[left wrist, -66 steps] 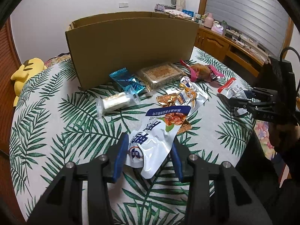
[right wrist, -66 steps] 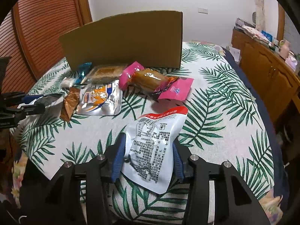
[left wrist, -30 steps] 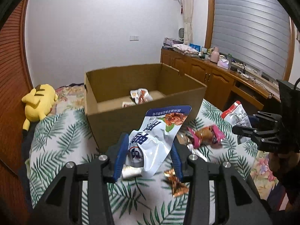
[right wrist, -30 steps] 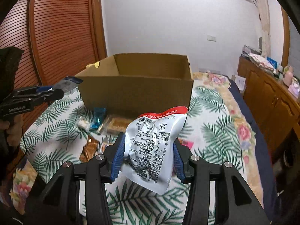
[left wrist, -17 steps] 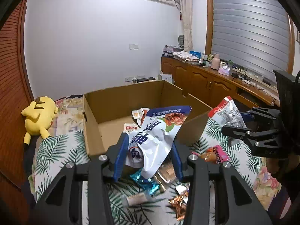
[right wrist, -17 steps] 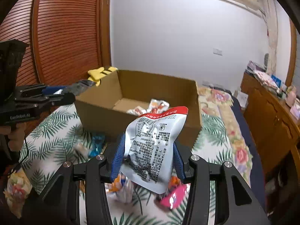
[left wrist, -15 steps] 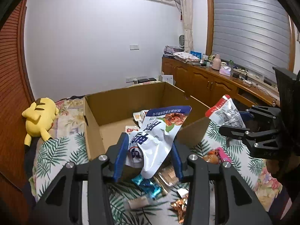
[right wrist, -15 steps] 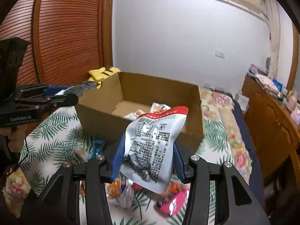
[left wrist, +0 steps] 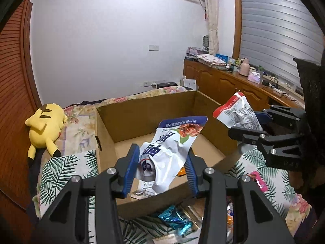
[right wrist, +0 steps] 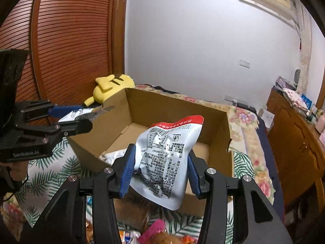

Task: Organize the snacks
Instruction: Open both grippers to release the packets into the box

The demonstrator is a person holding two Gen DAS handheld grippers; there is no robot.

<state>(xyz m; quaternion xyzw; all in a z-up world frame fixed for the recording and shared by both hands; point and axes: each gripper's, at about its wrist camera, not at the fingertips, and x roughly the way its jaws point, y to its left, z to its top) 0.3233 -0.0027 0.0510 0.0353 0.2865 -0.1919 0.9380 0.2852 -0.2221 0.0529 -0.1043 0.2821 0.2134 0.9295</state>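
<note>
My left gripper (left wrist: 161, 174) is shut on a white and blue snack bag (left wrist: 168, 150) and holds it above the near edge of the open cardboard box (left wrist: 142, 109). My right gripper (right wrist: 159, 178) is shut on a silver bag with a red top (right wrist: 166, 156), held over the box (right wrist: 174, 107) from its other side. Each gripper shows in the other's view, the right one (left wrist: 243, 130) at the box's right wall, the left one (right wrist: 81, 118) at its left wall. Some packets (right wrist: 113, 155) lie inside the box.
Loose snacks lie on the palm-print tablecloth in front of the box: a blue packet (left wrist: 174, 220) and pink wrappers (right wrist: 152, 229). A yellow plush toy (left wrist: 44, 128) lies behind the box on the left. A wooden cabinet (left wrist: 233, 85) runs along the right.
Both grippers have lifted their bags off the table and carried them forward and up. They now hang over the open box, closer to it than half a second ago.
</note>
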